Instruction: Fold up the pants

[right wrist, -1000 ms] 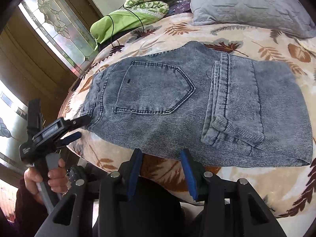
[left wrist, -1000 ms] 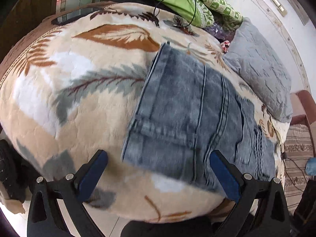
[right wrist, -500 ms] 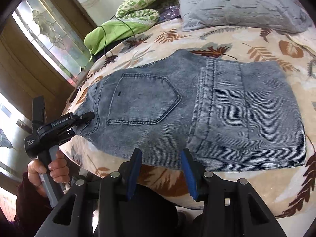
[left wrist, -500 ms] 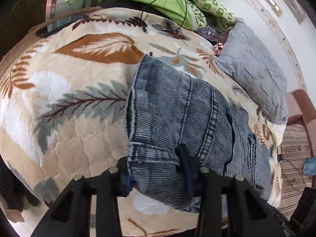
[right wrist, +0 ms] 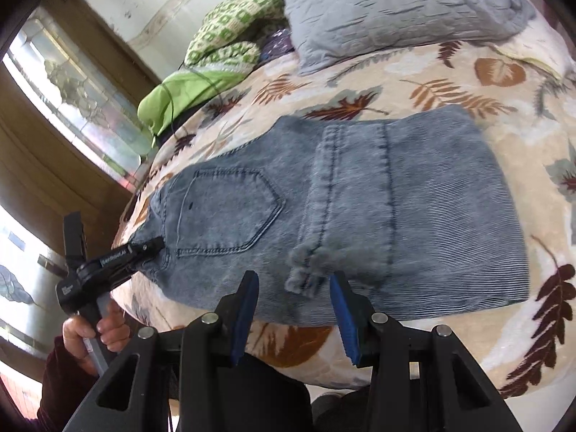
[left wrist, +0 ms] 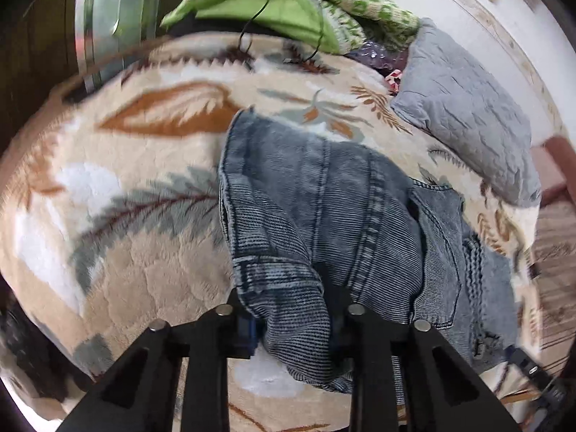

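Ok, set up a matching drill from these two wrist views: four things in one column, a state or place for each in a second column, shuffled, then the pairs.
Things
1. left tongs
2. right tongs
3. grey pillow
4. green cloth

States or places
A. open, at the near edge of the jeans, gripping nothing
B. at the head of the bed, on the leaf-print blanket
C. shut on the waistband corner of the jeans
D. at the far corner of the bed, with a black cable across it

Pairs: 1-C, 2-A, 3-B, 4-D
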Demonstrator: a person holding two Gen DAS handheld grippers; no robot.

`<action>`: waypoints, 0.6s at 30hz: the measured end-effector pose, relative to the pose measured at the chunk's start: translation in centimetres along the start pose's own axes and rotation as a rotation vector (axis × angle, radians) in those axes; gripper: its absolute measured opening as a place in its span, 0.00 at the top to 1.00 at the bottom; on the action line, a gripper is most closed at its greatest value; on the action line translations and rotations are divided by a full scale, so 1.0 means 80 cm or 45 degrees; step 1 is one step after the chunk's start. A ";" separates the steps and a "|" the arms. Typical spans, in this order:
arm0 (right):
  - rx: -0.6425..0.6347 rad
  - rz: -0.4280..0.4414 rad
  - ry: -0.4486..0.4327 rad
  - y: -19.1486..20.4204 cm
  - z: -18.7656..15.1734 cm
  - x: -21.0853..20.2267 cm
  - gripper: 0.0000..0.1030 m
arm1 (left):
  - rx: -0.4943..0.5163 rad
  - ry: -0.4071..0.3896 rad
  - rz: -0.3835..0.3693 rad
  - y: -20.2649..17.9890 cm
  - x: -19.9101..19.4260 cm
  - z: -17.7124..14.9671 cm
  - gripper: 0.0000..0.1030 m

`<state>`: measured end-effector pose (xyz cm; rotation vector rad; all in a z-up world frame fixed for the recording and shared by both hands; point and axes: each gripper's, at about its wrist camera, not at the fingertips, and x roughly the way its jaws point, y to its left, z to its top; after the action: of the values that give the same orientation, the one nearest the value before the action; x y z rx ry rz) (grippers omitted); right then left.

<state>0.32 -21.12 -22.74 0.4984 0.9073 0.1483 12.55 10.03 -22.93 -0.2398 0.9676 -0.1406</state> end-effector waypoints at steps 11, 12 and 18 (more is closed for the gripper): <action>0.243 -0.017 -0.133 -0.107 0.007 -0.047 0.56 | 0.386 -0.266 -0.019 -0.123 -0.089 0.006 0.77; 0.261 -0.020 -0.144 -0.116 0.006 -0.051 0.56 | 0.432 -0.281 -0.042 -0.143 -0.096 0.005 0.77; 0.384 -0.035 -0.227 -0.179 0.004 -0.081 0.56 | 0.636 -0.300 -0.149 -0.244 -0.110 -0.007 0.77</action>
<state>-4.57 -35.90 -24.70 0.7666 0.7638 -0.0596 6.91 -6.87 -11.09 0.1453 0.6584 -0.4444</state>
